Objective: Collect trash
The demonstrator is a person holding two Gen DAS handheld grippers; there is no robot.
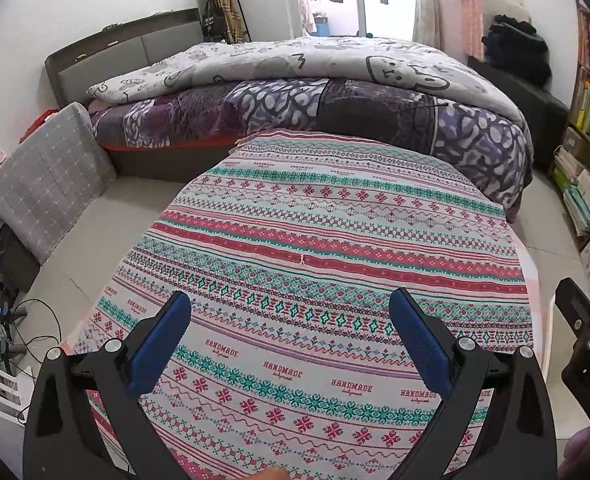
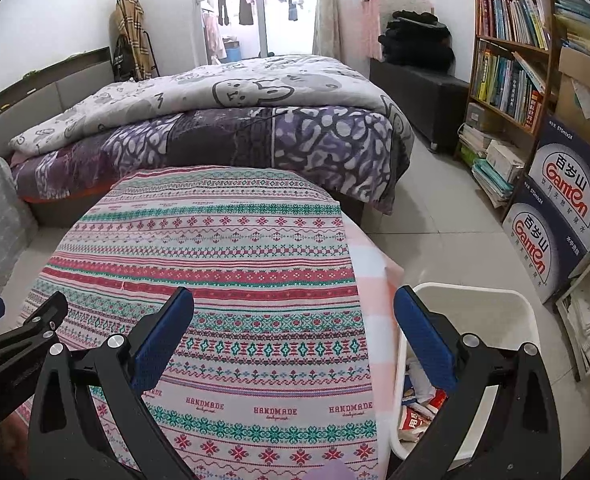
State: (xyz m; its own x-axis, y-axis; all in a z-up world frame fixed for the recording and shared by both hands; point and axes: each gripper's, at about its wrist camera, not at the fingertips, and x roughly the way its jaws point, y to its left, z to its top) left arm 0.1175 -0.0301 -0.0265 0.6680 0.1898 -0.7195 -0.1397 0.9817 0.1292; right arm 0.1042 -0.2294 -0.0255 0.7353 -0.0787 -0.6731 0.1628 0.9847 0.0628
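Note:
My left gripper point(image 1: 291, 312) is open and empty above the table with the patterned cloth point(image 1: 315, 248). My right gripper point(image 2: 293, 308) is open and empty over the table's right edge point(image 2: 359, 264). A white trash bin point(image 2: 507, 300) stands on the floor right of the table, below my right finger. Several wrappers and paper scraps point(image 2: 419, 404) lie inside it. No trash shows on the cloth. The right gripper shows at the right edge of the left wrist view point(image 1: 587, 336); the left gripper shows at the left edge of the right wrist view point(image 2: 19, 336).
A bed with purple and grey quilts point(image 1: 335, 92) stands behind the table. A bookshelf point(image 2: 511, 52) and Ganten boxes point(image 2: 563, 204) line the right wall. A grey cushion point(image 1: 47, 176) leans at the left. Cables and small devices point(image 1: 3, 328) lie on the floor at left.

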